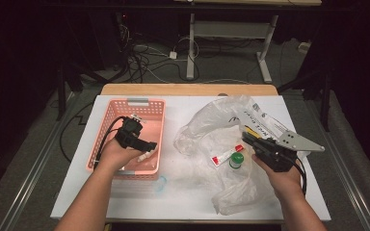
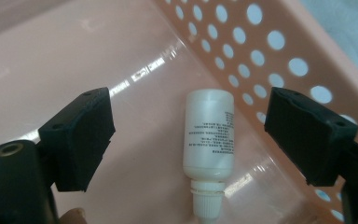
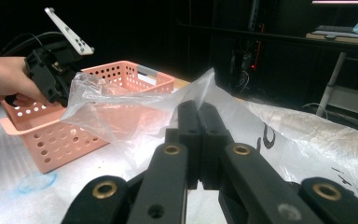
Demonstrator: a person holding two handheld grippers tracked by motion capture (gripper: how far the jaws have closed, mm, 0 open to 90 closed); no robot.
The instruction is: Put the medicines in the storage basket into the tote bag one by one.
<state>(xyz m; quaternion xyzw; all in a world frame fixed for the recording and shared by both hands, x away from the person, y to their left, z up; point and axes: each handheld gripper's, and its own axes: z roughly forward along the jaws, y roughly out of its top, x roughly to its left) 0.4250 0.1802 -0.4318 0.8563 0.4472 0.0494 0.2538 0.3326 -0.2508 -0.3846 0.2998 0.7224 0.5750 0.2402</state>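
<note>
Looks like a pick of the small white bottle (image 2: 209, 135), lying flat on the floor of the pink basket (image 2: 270, 42), close to the perforated side wall, cap end toward the camera. To do it well: keep the left gripper (image 2: 189, 119) centred over the barrel rather than the narrow neck, bring it low enough that the black pads (image 2: 86, 135) meet the round sides at mid-height, and close slowly, since a smooth cylinder on slick plastic tends to roll or squirt out from an off-centre squeeze. Mind the pad on the wall side; little room there, so avoid catching the basket wall before reaching the bottle. Lift straight up once the hold feels firm. As for the left claw: stands wide apart, one pad on either side of the bottle, clear gaps on both sides, touching nothing and holding nothing. Right gripper (image 3: 199, 109): fully closed, jaws pressed together, apparently pinching a fold of the clear plastic bag (image 3: 121, 112) and holding it raised off the white table (image 1: 125, 197). Best kept steady there, so that the red-and-white tube (image 1: 226, 156) and the green-capped item (image 1: 236, 160) on the bag stay put.
</note>
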